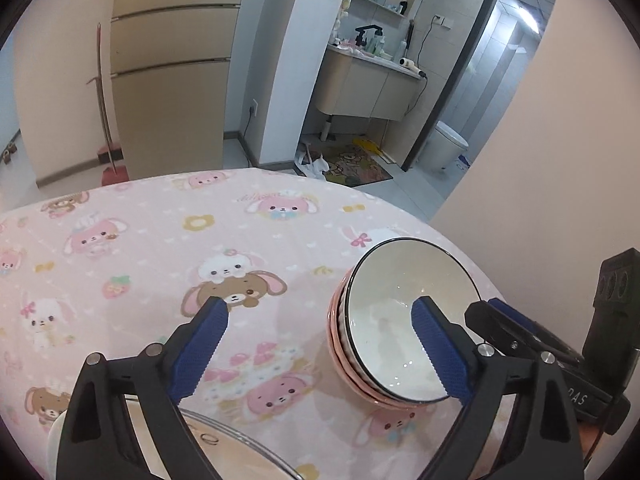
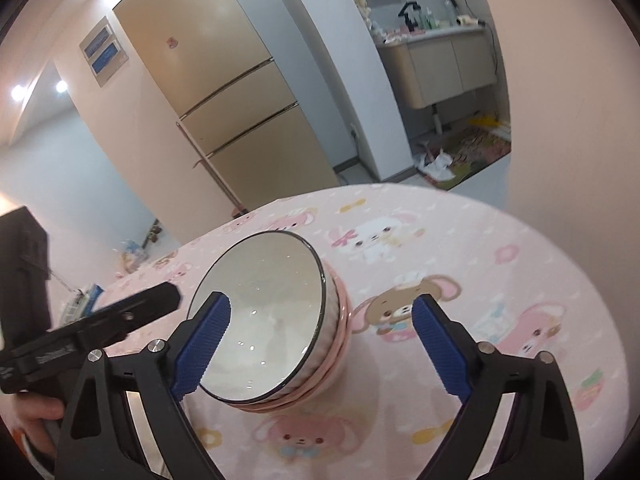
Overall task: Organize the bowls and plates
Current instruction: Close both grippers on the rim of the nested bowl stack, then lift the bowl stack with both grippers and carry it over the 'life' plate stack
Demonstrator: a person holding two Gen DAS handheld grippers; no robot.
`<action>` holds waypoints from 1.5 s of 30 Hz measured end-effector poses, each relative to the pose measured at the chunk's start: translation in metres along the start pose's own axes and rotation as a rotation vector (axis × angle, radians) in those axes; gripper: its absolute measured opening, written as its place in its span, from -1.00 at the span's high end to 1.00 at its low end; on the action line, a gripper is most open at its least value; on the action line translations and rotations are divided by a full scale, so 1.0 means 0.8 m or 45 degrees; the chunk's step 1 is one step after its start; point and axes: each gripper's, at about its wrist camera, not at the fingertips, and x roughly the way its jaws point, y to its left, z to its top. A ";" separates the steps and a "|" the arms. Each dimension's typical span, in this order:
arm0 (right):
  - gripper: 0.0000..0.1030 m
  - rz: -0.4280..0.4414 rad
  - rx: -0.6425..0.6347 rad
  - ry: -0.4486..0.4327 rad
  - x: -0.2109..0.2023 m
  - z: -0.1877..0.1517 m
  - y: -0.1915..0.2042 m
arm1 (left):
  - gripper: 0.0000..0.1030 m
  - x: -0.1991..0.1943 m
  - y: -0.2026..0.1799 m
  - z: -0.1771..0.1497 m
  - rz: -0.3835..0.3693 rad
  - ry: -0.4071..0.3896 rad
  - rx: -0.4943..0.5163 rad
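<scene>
Bottom of the left wrist frame: a glass-rimmed plate [image 1: 224,446] slips under the left gripper [image 1: 320,352], whose blue-padded jaws stand wide apart and hold nothing; a few dark letters show on the plate, too cut off to read. Lower right of that frame, and lower centre of the right wrist frame, sits the task's thing: a stack of bowls [image 1: 396,328] on the pink cartoon-animal tablecloth [image 1: 160,240], a white black-rimmed bowl nested in pink ones. In the right wrist view the right gripper [image 2: 320,350] is likewise spread open and empty, its left pad [image 2: 202,350] lying in front of the white bowl's near rim while the stack [image 2: 264,320] sits left of centre between the fingers; whether pad and rim touch cannot be told. By the look of things the stack is built and the step in hand is to tidy or leave it. Doing that well likely means approaching level, pinching one rim squarely and not nudging the pile sideways, since glazed bowls slide on cloth. The right tool's body, seen at the left view's right edge, carries pale lettering ending "DAS"; the rest is unreadable. Farther off, at upper left of the right wrist frame, a gold refrigerator [image 2: 216,80] bears a small red sticker, illegible, beside a wall panel [image 2: 105,51]; a bathroom vanity [image 1: 368,80] fills the upper centre of the left view.
</scene>
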 end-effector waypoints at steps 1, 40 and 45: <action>-0.78 -0.016 0.014 -0.013 0.000 0.000 -0.003 | -0.84 0.000 0.000 0.001 -0.003 -0.012 0.000; 0.13 0.183 0.240 0.235 0.065 -0.025 -0.031 | 0.16 0.097 0.001 -0.006 -0.243 0.336 -0.082; 0.14 0.251 0.389 0.253 0.073 -0.032 -0.047 | 0.14 0.098 0.006 -0.007 -0.272 0.354 -0.156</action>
